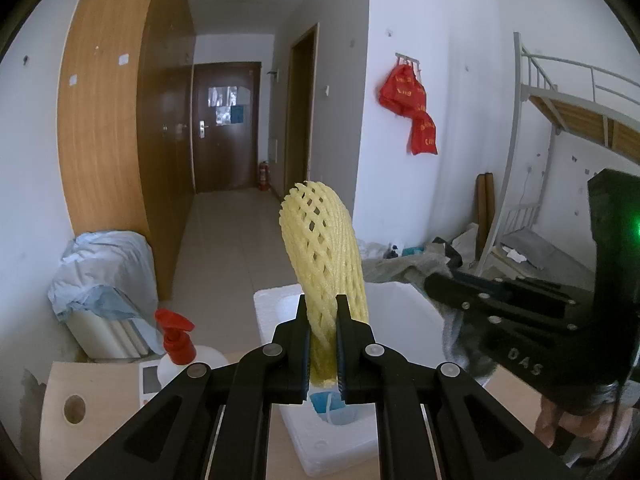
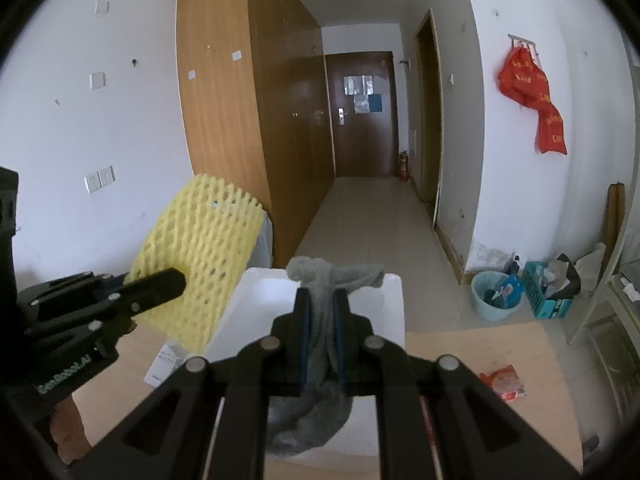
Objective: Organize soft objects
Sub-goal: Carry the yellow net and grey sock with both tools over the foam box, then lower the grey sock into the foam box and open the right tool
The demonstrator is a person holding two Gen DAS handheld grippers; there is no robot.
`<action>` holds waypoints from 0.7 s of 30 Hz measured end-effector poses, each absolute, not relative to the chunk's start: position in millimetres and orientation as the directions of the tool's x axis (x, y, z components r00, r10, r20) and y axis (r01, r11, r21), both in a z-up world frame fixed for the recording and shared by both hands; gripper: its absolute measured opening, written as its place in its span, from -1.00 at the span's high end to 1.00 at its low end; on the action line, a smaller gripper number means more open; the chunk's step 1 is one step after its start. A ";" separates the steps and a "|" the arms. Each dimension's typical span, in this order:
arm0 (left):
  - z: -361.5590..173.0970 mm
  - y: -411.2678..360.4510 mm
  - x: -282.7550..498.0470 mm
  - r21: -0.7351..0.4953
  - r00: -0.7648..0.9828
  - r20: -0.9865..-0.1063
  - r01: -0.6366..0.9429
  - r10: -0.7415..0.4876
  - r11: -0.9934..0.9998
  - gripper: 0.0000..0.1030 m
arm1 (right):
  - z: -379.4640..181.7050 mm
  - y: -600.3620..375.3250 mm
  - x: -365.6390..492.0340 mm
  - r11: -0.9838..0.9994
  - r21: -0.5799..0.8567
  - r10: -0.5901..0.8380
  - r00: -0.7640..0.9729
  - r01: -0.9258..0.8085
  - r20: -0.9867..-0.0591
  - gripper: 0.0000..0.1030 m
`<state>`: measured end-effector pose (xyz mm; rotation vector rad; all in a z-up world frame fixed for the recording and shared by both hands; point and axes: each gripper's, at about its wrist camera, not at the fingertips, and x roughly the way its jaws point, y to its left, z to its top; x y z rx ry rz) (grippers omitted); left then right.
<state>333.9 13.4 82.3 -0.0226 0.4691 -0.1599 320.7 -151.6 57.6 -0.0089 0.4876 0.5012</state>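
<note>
Dorm-style room, tiled corridor running to dark door at upper centre; wooden desk along bottom of frame.

Left gripper [image 1: 323, 344] clamped on lower end of yellow foam net sleeve [image 1: 320, 248], which stands upright at frame centre over white foam box [image 1: 272, 312]. Right gripper [image 2: 320, 344] clamped on bunched grey sock [image 2: 320, 320] at bottom centre, over same box. Both likely featherlight, squashy; a bunched end looks like the surest hold.

Nearby: red-capped pump bottle [image 1: 180, 344] lower left, red packet [image 2: 505, 382] lower right. Grippers close together, crowding box mouth.
</note>
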 end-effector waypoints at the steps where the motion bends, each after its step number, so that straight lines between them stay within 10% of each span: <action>1: 82.3 13.4 333.8 -0.059 0.880 -0.448 0.148 -0.159 0.987 0.79 | 56.3 -150.3 321.9 0.879 0.106 0.459 0.764 -0.465 -0.454 0.73; 12: 84.8 10.7 335.8 -0.064 0.877 -0.454 0.143 -0.156 0.988 0.79 | 53.1 -149.8 325.9 0.882 0.102 0.452 0.765 -0.459 -0.459 0.72; 14: 85.0 10.7 335.9 -0.065 0.877 -0.454 0.144 -0.158 0.987 0.79 | 53.7 -149.4 323.6 0.880 0.097 0.454 0.764 -0.465 -0.458 0.55; 18: 85.0 11.1 336.3 -0.068 0.877 -0.454 0.141 -0.157 0.988 0.79 | 56.9 -150.2 319.7 0.883 0.092 0.452 0.780 -0.460 -0.432 -0.54; 21: 84.6 12.2 336.6 -0.071 0.877 -0.454 0.139 -0.156 0.988 0.79 | 57.8 -150.5 318.8 0.886 0.084 0.446 0.785 -0.457 -0.429 -0.56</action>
